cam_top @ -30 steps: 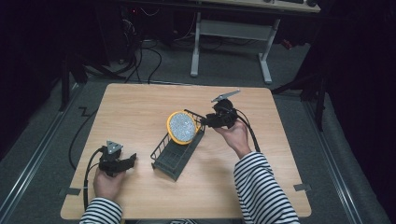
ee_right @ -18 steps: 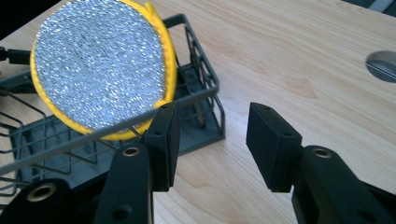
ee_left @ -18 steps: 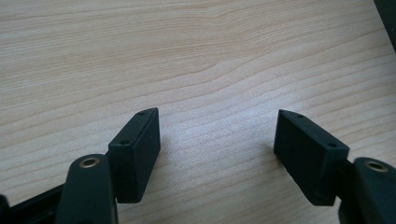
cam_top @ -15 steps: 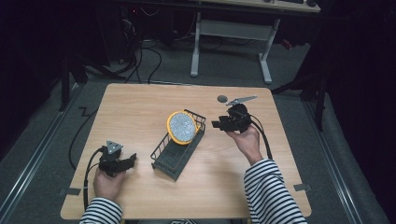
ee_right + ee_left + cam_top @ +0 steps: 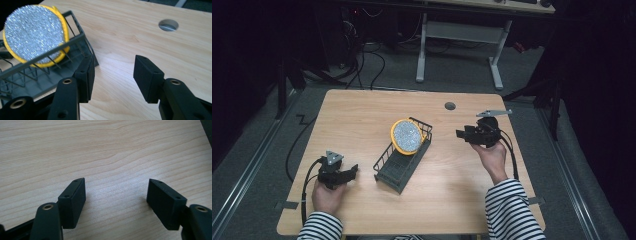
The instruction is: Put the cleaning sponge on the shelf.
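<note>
Left gripper (image 5: 346, 173) at table's 7 o'clock, jaws spread over bare light wooden tabletop (image 5: 362, 120), empty. Centre: dark grey wire dish rack (image 5: 403, 160) with round yellow-rimmed silvery plate (image 5: 406, 136) standing upright at its far end. Right gripper (image 5: 462, 134) at 3 o'clock, jaws spread, empty, apart from rack. Round cable hole (image 5: 450, 106) at 1 o'clock. Step in hand likely a retreat from the plate: best lift clear, avoid nudging the rack.

A light wooden table (image 5: 362, 125) has a round cable hole (image 5: 450, 106) near its far edge. On it a dark wire rack (image 5: 402, 159) lies at an angle, with a yellow-rimmed round disc (image 5: 406, 136) standing in it. Behind, a white-legged desk frame (image 5: 459, 47) stands over loose cables (image 5: 362, 62).
</note>
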Demonstrator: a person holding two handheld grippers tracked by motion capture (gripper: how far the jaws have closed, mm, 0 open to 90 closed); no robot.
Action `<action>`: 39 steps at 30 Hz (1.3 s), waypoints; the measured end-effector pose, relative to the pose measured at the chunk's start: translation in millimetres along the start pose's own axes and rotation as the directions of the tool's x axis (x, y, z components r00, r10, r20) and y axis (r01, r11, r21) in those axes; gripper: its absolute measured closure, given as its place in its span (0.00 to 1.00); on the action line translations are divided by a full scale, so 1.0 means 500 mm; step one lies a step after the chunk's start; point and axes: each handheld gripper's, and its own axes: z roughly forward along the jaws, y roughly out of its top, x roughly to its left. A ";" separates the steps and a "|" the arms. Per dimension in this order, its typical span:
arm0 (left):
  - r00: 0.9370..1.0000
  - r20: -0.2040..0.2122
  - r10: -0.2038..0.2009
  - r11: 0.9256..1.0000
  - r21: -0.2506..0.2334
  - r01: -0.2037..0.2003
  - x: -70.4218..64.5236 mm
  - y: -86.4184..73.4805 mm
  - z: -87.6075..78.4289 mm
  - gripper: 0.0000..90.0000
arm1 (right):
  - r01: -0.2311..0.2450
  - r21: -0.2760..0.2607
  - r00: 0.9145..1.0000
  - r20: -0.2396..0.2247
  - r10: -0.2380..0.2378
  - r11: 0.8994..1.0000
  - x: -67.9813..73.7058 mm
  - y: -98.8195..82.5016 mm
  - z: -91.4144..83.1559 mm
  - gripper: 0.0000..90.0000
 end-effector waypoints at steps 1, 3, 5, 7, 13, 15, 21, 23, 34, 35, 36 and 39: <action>1.000 0.000 0.000 1.000 0.000 0.000 0.000 0.000 0.000 0.36 | 0.000 0.000 1.000 0.000 0.000 1.000 0.000 0.000 0.000 0.58; 1.000 0.000 0.000 1.000 0.000 0.000 0.000 0.000 0.000 0.36 | -0.012 -0.014 1.000 0.016 0.013 1.000 -0.011 -0.017 -0.012 0.58; 1.000 0.000 0.000 1.000 0.000 0.000 0.000 0.000 0.000 0.36 | -0.022 -0.018 1.000 0.018 0.022 1.000 -0.015 -0.024 -0.017 0.58; 1.000 -0.002 0.000 1.000 -0.001 0.000 0.000 0.000 0.000 0.36 | -0.030 -0.026 0.999 0.031 0.031 0.999 -0.024 -0.039 -0.029 0.58; 1.000 -0.002 0.000 1.000 -0.001 0.000 0.000 0.000 0.000 0.36 | -0.067 -0.037 0.996 0.058 0.069 0.997 -0.049 -0.083 -0.051 0.58; 1.000 -0.001 0.000 1.000 0.000 0.000 0.000 0.000 0.000 0.36 | -0.087 -0.052 0.994 0.066 0.091 0.995 -0.060 -0.105 -0.061 0.58; 1.000 -0.001 0.000 1.000 0.000 0.000 0.000 0.000 0.000 0.36 | -0.121 -0.066 0.989 0.074 0.126 0.990 -0.074 -0.131 -0.071 0.58; 1.000 -0.001 0.000 1.000 0.000 0.000 0.000 0.000 0.000 0.36 | -0.137 -0.079 0.987 0.073 0.143 0.987 -0.080 -0.143 -0.076 0.58; 1.000 -0.001 0.000 1.000 0.001 0.000 0.000 0.000 0.000 0.36 | -0.163 -0.099 0.982 0.081 0.171 0.982 -0.089 -0.185 -0.090 0.57; 1.000 -0.001 0.000 1.000 0.000 0.000 0.000 0.000 0.000 0.35 | -0.169 -0.098 0.981 0.082 0.177 0.981 -0.089 -0.191 -0.091 0.57; 1.000 -0.002 0.000 1.000 0.000 0.000 0.000 0.000 0.000 0.36 | -0.171 -0.098 0.980 0.082 0.180 0.980 -0.089 -0.200 -0.091 0.57; 1.000 -0.002 0.000 1.000 0.001 0.000 0.000 0.000 0.000 0.35 | -0.175 -0.102 0.979 0.085 0.183 0.979 -0.089 -0.215 -0.090 0.56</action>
